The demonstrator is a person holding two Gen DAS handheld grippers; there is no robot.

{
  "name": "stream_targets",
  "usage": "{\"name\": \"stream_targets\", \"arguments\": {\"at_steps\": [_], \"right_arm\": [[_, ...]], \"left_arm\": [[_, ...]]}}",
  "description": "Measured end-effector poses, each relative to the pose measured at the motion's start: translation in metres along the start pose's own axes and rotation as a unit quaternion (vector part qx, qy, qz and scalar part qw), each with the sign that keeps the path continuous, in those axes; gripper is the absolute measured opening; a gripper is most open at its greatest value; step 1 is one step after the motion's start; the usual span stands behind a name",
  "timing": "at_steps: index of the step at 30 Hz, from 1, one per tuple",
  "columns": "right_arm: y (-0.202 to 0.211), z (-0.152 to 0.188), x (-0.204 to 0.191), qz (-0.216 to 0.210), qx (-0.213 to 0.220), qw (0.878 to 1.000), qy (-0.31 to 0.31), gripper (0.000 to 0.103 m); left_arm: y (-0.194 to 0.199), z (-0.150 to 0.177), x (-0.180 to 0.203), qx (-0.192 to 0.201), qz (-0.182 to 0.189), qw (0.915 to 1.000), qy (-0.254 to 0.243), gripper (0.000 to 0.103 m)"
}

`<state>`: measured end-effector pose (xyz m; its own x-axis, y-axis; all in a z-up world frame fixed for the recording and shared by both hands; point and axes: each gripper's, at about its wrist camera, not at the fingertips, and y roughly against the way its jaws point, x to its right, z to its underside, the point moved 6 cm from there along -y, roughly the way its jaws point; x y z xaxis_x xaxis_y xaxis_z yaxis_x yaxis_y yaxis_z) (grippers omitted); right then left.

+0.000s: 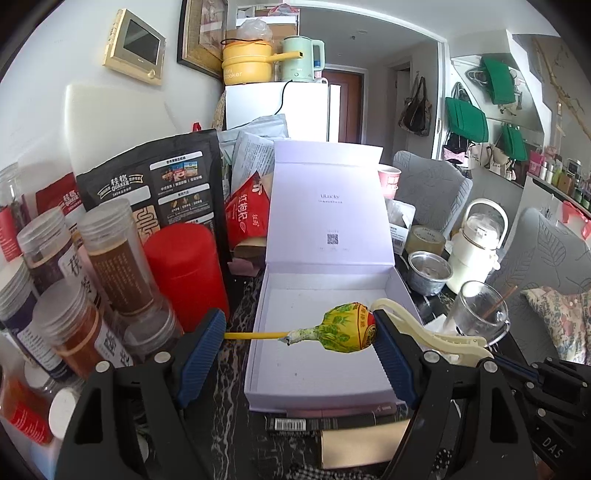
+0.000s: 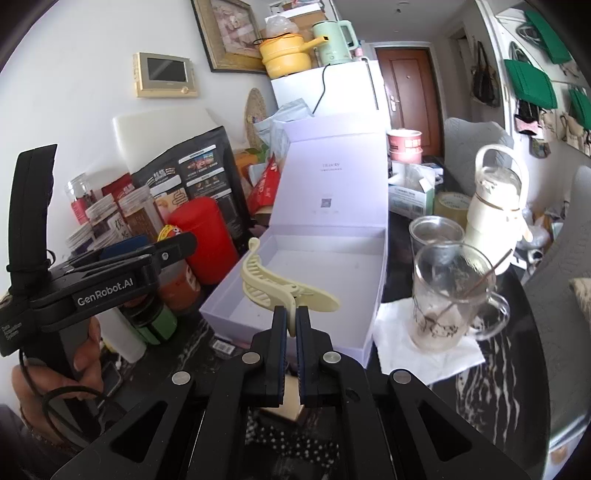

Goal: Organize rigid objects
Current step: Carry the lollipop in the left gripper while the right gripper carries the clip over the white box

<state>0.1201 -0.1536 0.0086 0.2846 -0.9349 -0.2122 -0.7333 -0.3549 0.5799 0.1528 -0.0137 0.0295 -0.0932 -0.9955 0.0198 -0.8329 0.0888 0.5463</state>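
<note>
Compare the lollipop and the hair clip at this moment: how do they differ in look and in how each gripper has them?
The lollipop is yellow-green, wrapped, on a stick; the hair clip is cream plastic with curved teeth. The lollipop spans the wide-set fingers of the left gripper, lying crosswise; the hair clip is pinched at its tail by the nearly closed right gripper. Both hang over the open white box.

This is a lived-in home, a small flat's dining corner near the front door (image 2: 406,77). A white fridge (image 1: 280,110) carries a yellow cooker (image 1: 247,62) and a green kettle (image 1: 301,57). Bags (image 1: 465,118) hang on the wall, a framed picture (image 2: 229,33) hangs nearby, and spice jars (image 1: 114,254) and food pouches (image 1: 155,184) crowd the table.
</note>
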Motion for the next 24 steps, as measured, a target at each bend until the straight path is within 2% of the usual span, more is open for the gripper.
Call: {"name": "stream_targets", "arguments": {"at_steps": [12, 24], "right_arm": [[-0.041, -0.035, 0.018, 0.019, -0.001, 1.000, 0.002, 0.005], [-0.086, -0.058, 0.039, 0.041, -0.014, 0.999, -0.001, 0.005]], "left_arm": [[-0.051, -0.030, -0.003, 0.003, -0.005, 1.0000, -0.003, 0.080], [-0.109, -0.042, -0.002, -0.024, -0.007, 0.9996, -0.014, 0.080]]}}
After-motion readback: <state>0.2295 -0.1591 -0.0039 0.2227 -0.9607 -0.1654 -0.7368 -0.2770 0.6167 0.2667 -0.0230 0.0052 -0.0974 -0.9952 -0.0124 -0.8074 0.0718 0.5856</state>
